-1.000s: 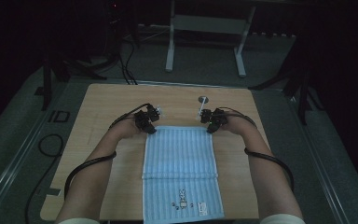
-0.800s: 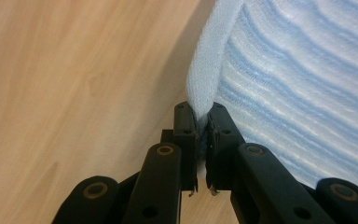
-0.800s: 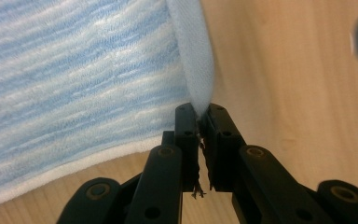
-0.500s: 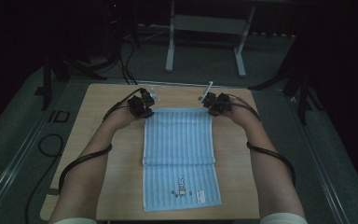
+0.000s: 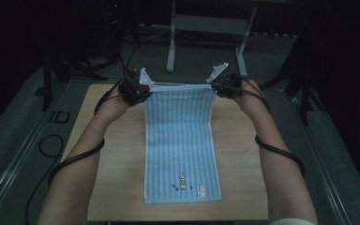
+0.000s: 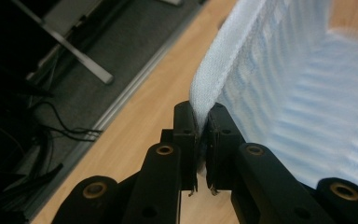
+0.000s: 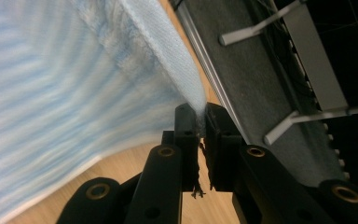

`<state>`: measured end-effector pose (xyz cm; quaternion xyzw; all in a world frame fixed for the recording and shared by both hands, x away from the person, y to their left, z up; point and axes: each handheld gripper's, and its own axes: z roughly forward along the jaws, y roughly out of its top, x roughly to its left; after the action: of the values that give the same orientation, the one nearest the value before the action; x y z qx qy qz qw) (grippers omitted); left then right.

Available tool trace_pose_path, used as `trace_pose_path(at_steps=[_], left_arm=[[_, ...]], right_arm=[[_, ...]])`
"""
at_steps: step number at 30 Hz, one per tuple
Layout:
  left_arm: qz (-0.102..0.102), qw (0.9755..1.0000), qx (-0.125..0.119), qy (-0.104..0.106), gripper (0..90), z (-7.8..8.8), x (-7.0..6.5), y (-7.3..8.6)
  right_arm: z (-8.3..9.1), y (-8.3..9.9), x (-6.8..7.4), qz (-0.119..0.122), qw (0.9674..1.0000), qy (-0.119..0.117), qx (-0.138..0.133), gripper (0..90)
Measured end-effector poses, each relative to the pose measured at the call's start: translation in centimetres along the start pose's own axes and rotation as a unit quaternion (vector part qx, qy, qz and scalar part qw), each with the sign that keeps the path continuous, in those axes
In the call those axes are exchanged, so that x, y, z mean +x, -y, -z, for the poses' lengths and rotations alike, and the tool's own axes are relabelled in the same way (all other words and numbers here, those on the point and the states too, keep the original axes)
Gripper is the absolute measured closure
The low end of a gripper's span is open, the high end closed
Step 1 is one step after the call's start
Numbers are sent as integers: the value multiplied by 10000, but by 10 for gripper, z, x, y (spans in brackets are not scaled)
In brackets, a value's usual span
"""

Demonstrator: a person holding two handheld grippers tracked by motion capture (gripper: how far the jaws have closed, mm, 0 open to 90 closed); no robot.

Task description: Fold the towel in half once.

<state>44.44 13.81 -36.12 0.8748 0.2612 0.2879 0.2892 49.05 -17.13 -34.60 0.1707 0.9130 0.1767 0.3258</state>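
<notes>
Each hand-held gripper, left and right, is clamped on a far corner of the blue striped towel. The far edge is raised taut between them, probably to fold it, while the near end lies on the tabletop.

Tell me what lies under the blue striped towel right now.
The near part of the towel lies flat on the wooden table, covering whatever may be beneath. The far edge hangs lifted, pinched by the left gripper and right gripper.

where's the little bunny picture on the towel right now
In the high view, the bunny print sits near the blue striped towel's near edge, flat on the wooden table, closest to the person and far from both grippers.
</notes>
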Motion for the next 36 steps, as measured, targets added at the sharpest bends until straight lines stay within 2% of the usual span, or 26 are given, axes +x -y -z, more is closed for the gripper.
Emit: trace_pose_path(at_steps=[1, 3, 4, 5, 6, 9, 11, 12, 13, 14, 15, 17, 19, 20, 23, 25, 26, 28, 29, 32, 34, 36], left_arm=[[-47, 10000, 14, -20, 844, 1, -1, 1], [-112, 9997, 58, 193, 843, 1, -5, 6], [-159, 9996, 126, 217, 842, -1, -8, 10], [-157, 9993, 204, 273, 842, -3, -12, 16], [-181, 9988, 240, 398, 842, -5, -17, 21], [-259, 9968, 337, 677, 840, -10, -35, 38], [-254, 9956, 348, 832, 840, -11, -46, 48], [-280, 9953, 392, 841, 840, -12, -52, 53], [-309, 9949, 417, 870, 840, -11, -58, 57], [-279, 9937, 432, 992, 840, -11, -63, 61], [-353, 9930, 435, 1039, 840, -10, -68, 65], [-262, 9911, 410, 1237, 840, -9, -74, 74], [-285, 9912, 418, 1224, 840, -5, -81, 80], [-300, 9901, 402, 1310, 840, -2, -83, 82], [-323, 9894, 221, 1395, 840, 11, -92, 90], [-302, 9898, 104, 1387, 840, 19, -99, 94], [-343, 9890, 121, 1433, 840, 23, -103, 95], [-400, 9897, 132, 1369, 839, 30, -111, 96], [-406, 9890, 172, 1412, 839, 32, -114, 95], [-580, 9893, 124, 1330, 839, 46, -124, 92], [-627, 9896, 47, 1294, 837, 53, -130, 93], [-607, 9882, 34, 1405, 837, 55, -137, 98]], right_arm=[[2, 0, 1, 34, 10000, 24, -16, 839], [3, 2, 8, 96, 9999, -84, 42, 839], [3, 5, 14, 174, 9998, -102, 61, 839], [0, 9, 19, 180, 9994, -279, 121, 839], [-2, 14, 25, 266, 9984, -464, 155, 838], [-12, 27, 44, 441, 9950, -821, 368, 838], [-17, 33, 56, 544, 9923, -978, 526, 838], [-18, 36, 62, 657, 9907, -1039, 580, 838], [-19, 38, 68, 712, 9898, -1076, 601, 838], [-19, 41, 72, 692, 9892, -1147, 604, 838], [-18, 43, 77, 748, 9887, -1157, 591, 838], [-15, 49, 86, 797, 9870, -1256, 606, 837], [-10, 55, 94, 829, 9862, -1332, 529, 835], [-6, 57, 97, 819, 9859, -1385, 456, 835], [8, 64, 107, 896, 9859, -1378, 305, 835], [19, 68, 114, 904, 9855, -1421, 199, 835], [24, 70, 117, 956, 9854, -1401, 160, 835], [32, 73, 124, 1053, 9837, -1449, 133, 834], [35, 74, 128, 1159, 9833, -1395, 132, 834], [46, 77, 135, 1286, 9829, -1307, 138, 834], [54, 80, 137, 1225, 9839, -1301, 38, 833], [59, 87, 141, 1073, 9840, -1415, -110, 834]])
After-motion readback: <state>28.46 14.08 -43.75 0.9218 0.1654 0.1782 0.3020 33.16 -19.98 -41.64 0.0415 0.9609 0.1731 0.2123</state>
